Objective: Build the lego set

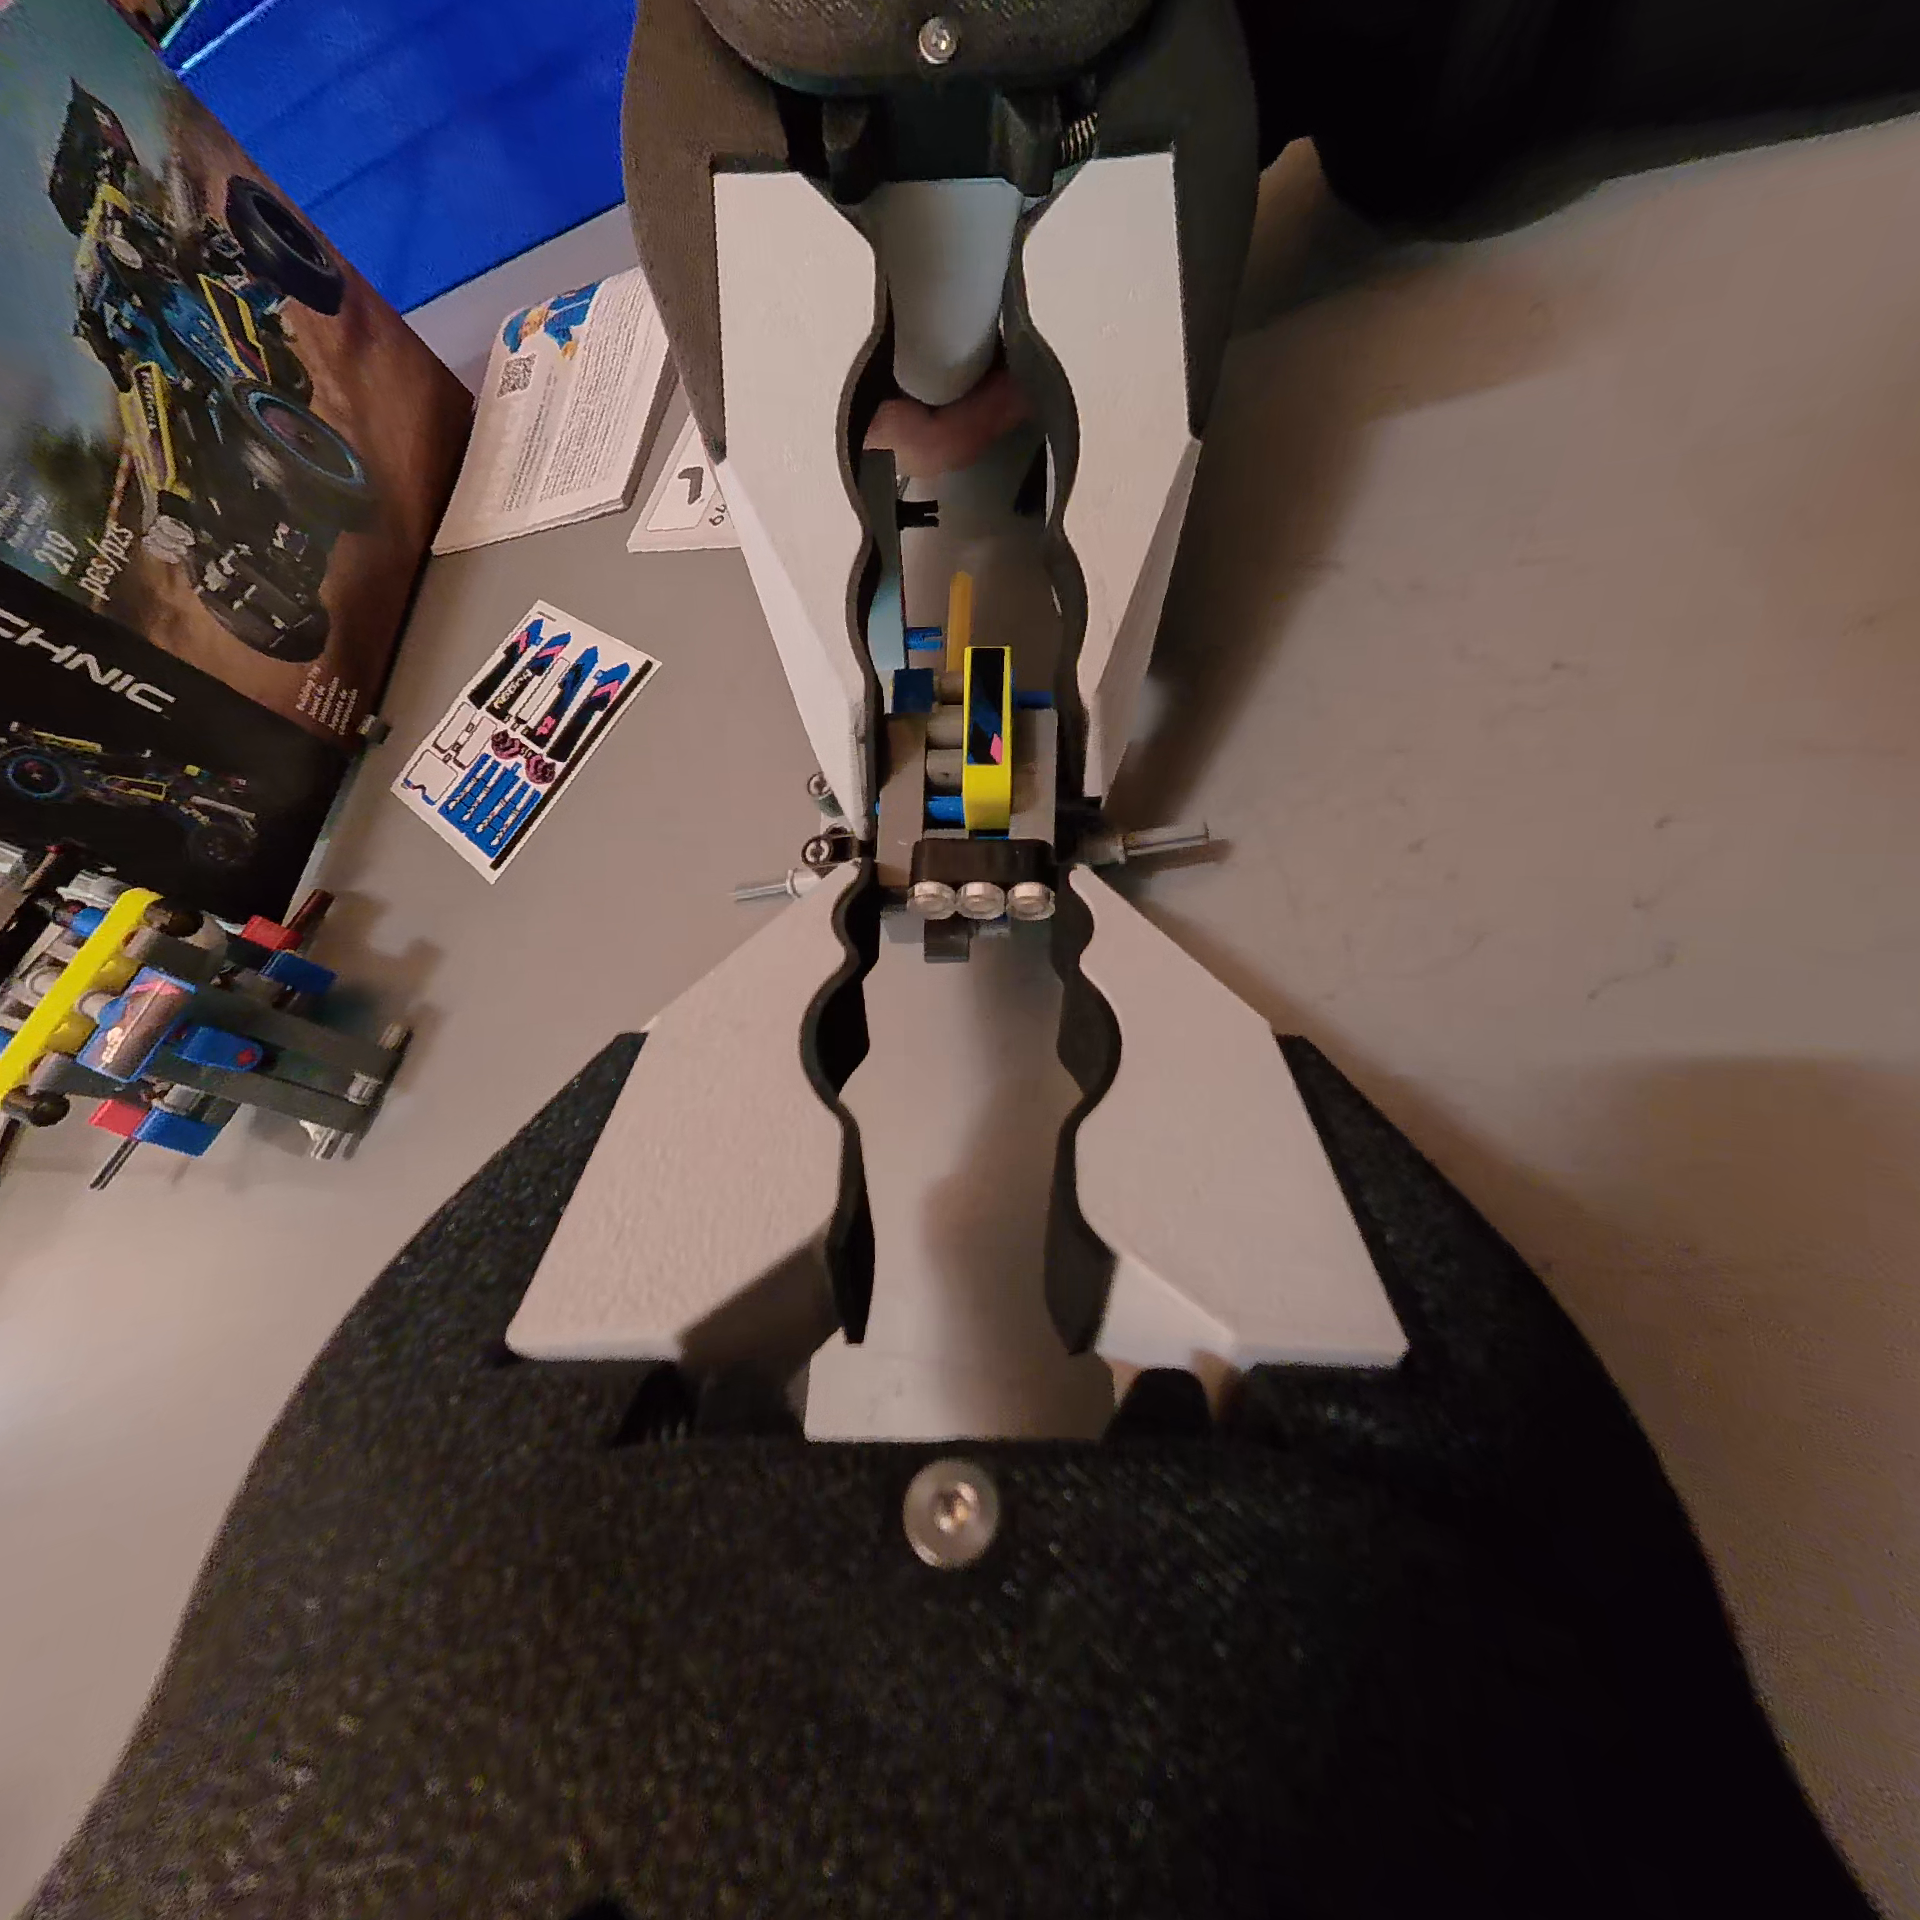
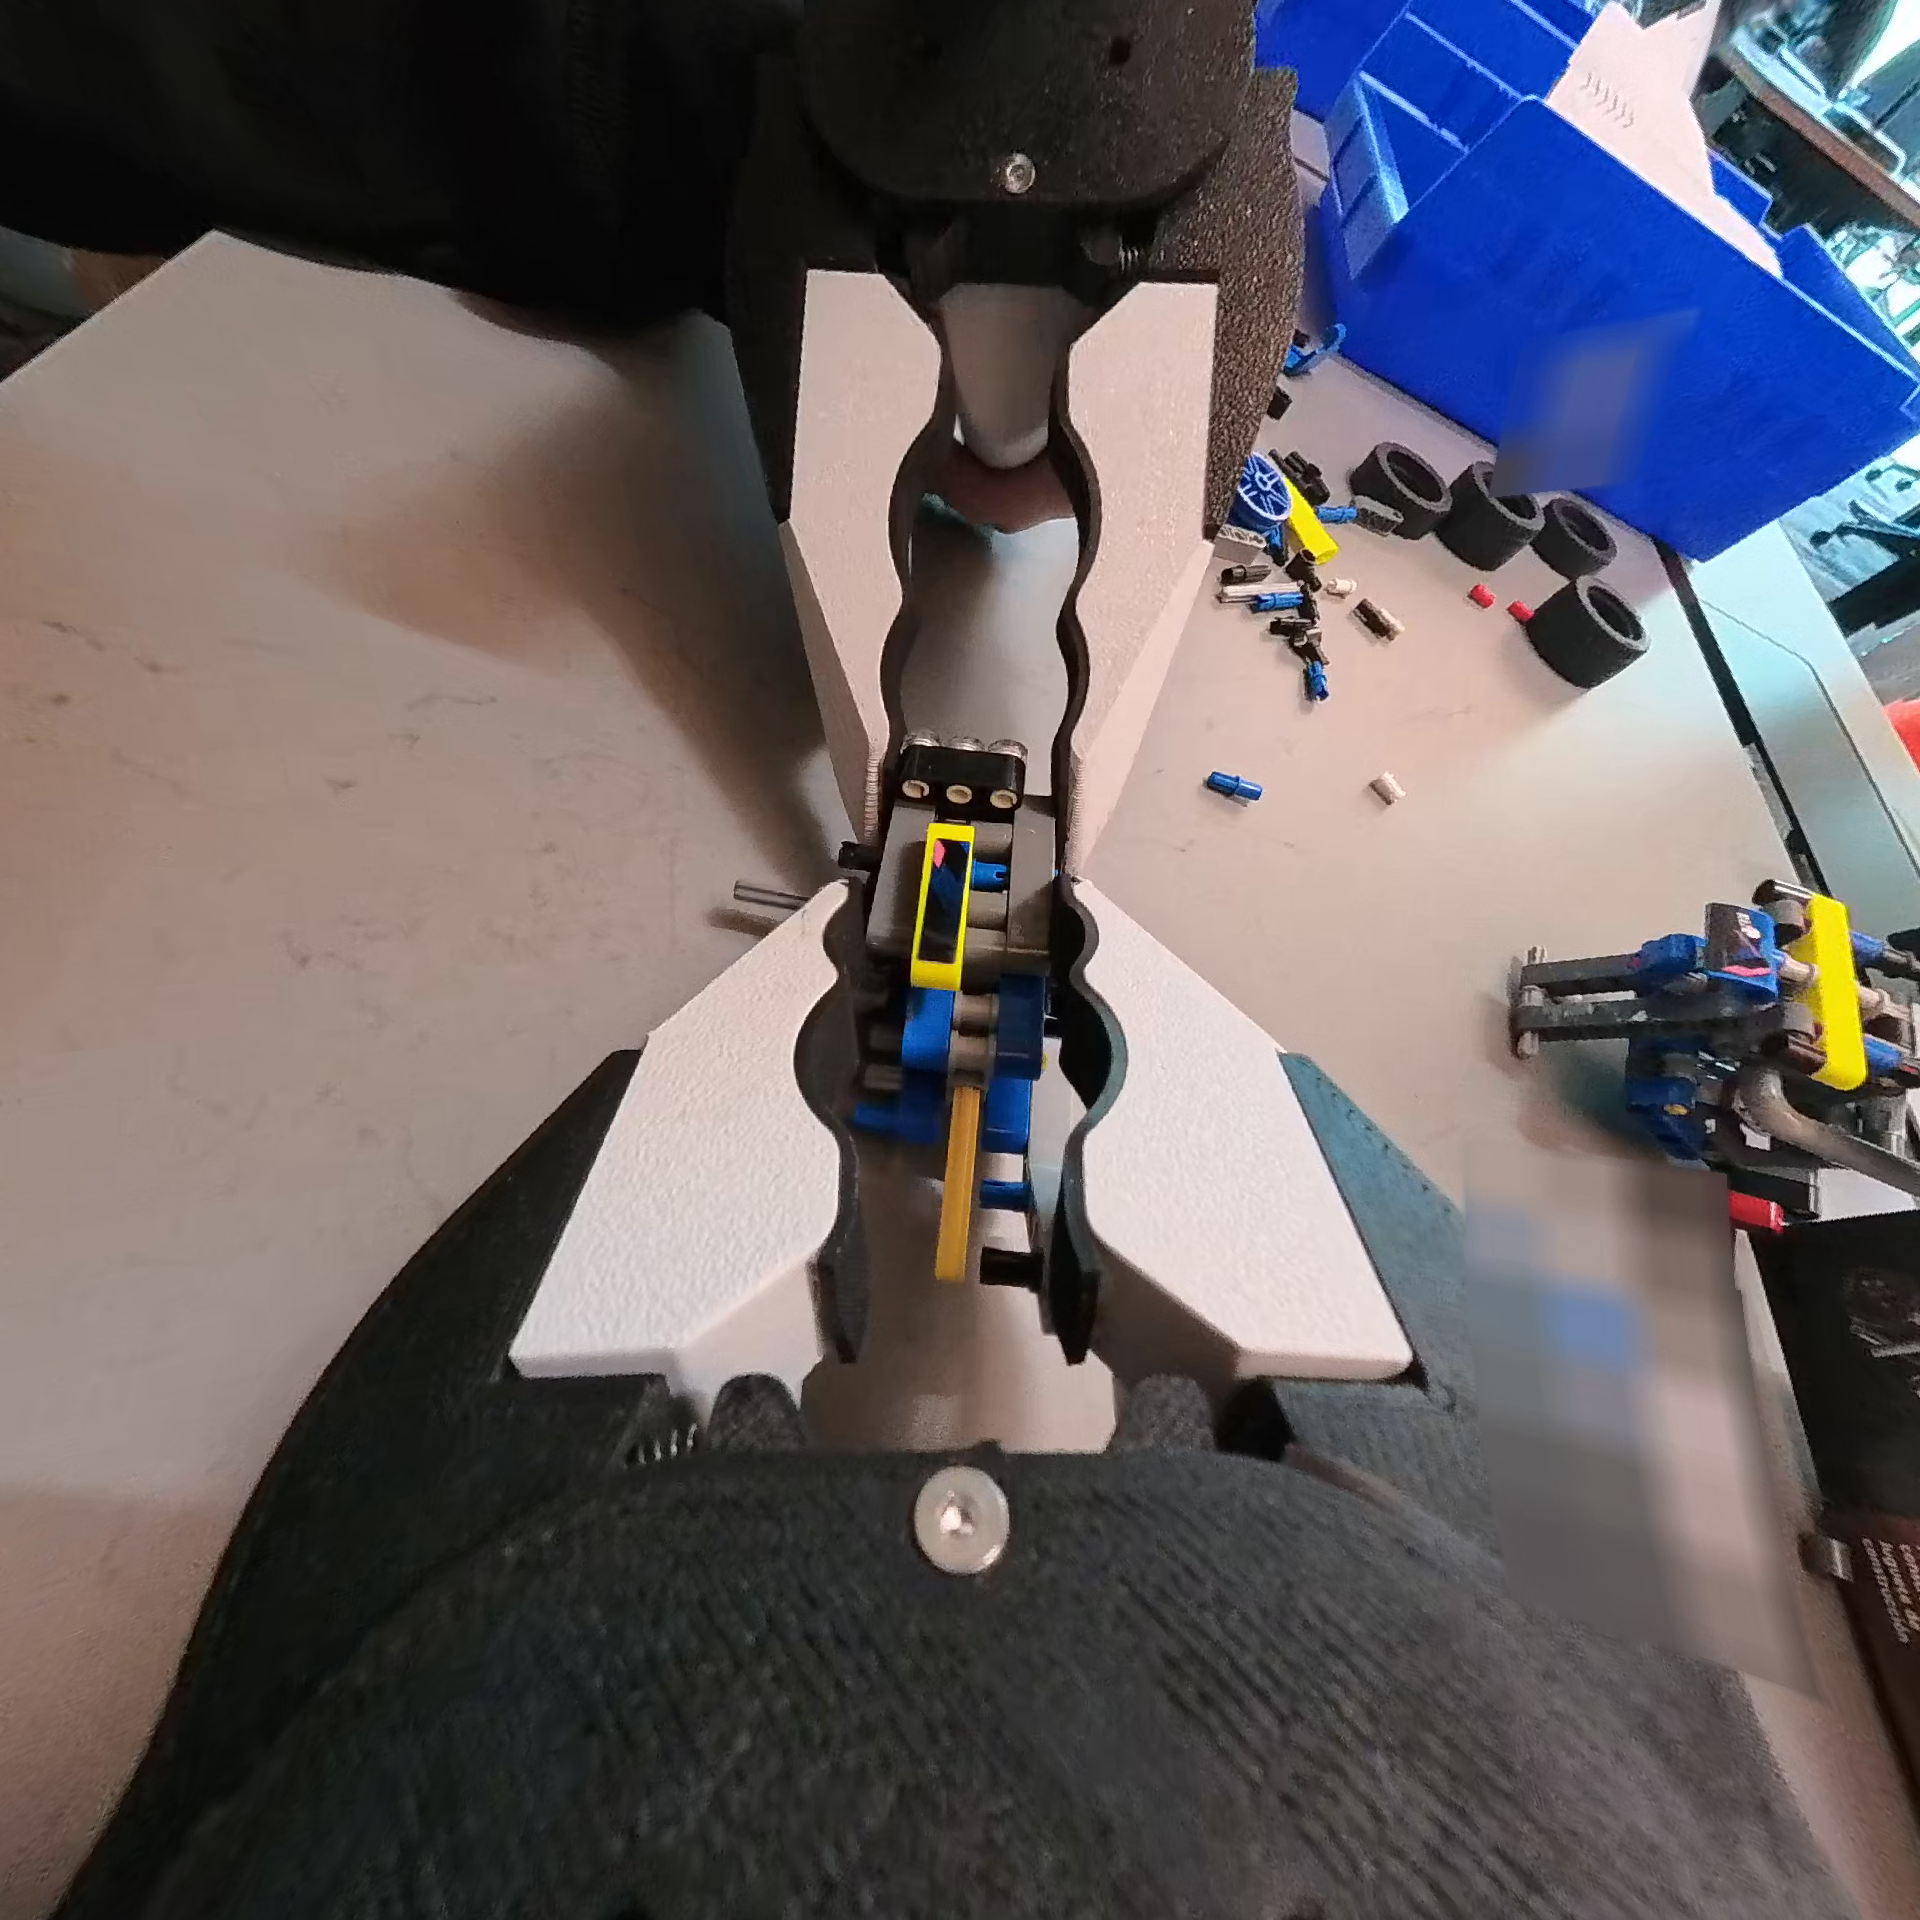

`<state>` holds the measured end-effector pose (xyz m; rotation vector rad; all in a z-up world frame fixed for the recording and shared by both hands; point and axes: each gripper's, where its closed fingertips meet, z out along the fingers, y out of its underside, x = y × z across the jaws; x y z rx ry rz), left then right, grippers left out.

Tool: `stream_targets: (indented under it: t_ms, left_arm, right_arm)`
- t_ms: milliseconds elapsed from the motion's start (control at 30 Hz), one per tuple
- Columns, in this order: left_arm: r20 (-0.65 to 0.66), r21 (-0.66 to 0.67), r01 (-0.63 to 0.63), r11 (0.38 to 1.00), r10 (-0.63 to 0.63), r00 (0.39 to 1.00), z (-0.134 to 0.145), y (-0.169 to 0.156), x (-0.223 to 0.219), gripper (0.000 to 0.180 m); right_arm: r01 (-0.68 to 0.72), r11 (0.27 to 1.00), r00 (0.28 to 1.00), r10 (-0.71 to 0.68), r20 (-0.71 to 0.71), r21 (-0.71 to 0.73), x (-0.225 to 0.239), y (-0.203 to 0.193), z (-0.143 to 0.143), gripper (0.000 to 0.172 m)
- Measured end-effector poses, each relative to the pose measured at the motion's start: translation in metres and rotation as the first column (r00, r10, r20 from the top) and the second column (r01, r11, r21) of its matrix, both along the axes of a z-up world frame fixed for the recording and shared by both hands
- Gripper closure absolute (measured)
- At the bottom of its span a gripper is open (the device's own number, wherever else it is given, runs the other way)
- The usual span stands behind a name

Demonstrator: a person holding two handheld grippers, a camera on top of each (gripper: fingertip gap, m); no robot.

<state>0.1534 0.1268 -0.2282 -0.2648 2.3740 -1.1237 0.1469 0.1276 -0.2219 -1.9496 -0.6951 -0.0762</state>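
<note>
A small brick assembly (image 1: 987, 748) with a grey frame, blue parts, a yellow stickered beam and a black beam carrying three pale pins hangs just above the pale table (image 1: 1507, 727). My left gripper (image 1: 961, 883) is closed on the grey frame at the end with the black beam. My right gripper (image 2: 956, 904) faces it from the opposite side and is closed on the same assembly (image 2: 940, 914) around the frame and blue parts. The two pairs of fingertips almost meet. Thin grey axles (image 1: 1153, 840) stick out of both sides of the assembly.
A toy car box (image 1: 187, 468), a leaflet (image 1: 571, 416) and a sticker sheet (image 1: 525, 738) lie to the left. A second blue, yellow and grey sub-assembly (image 2: 1766, 997) sits nearby. Black tyres (image 2: 1496, 520), loose pins (image 2: 1288, 592) and blue bins (image 2: 1558, 260) stand farther off. Left and right tips are no more than a few centimetres apart.
</note>
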Motion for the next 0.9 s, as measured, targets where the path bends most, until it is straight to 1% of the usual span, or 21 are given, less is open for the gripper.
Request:
stream_targets:
  t_ms: [33,267,400,633,733,900]
  left_arm:
    - [-0.005,-0.002,-0.001,1.0,0.001,1.0,0.0,-0.0001,-0.0001,0.15]
    - [-0.038,-0.009,-0.017,1.0,0.016,0.999,-0.0011,0.0007,0.0004,0.15]
    - [-0.069,-0.046,-0.025,0.999,0.022,0.997,-0.0009,0.0024,0.0017,0.15]
    - [-0.001,-0.004,-0.03,1.0,0.03,1.0,-0.0025,0.0043,0.0034,0.148]
    - [0.008,0.005,-0.033,0.999,0.033,0.999,-0.0032,0.0045,0.0039,0.148]
    - [0.027,0.006,-0.042,0.999,0.042,0.999,-0.0021,0.0063,0.0055,0.147]
  right_arm:
    - [-0.001,1.0,1.0,0.0,-0.013,-0.008,0.0001,-0.0003,-0.0001,0.138]
    - [0.012,0.999,0.999,-0.014,-0.052,-0.044,0.0014,0.0004,-0.001,0.139]
    - [0.023,0.999,0.997,-0.027,-0.079,-0.05,0.003,0.0027,-0.0008,0.139]
    - [0.028,0.999,0.998,-0.03,-0.053,-0.038,0.0041,0.0022,-0.0011,0.139]
    - [0.037,0.999,0.999,-0.037,-0.024,-0.024,0.006,0.0017,-0.0013,0.131]
    - [0.047,0.998,0.999,-0.046,0.025,-0.031,0.0077,0.0018,-0.0061,0.124]
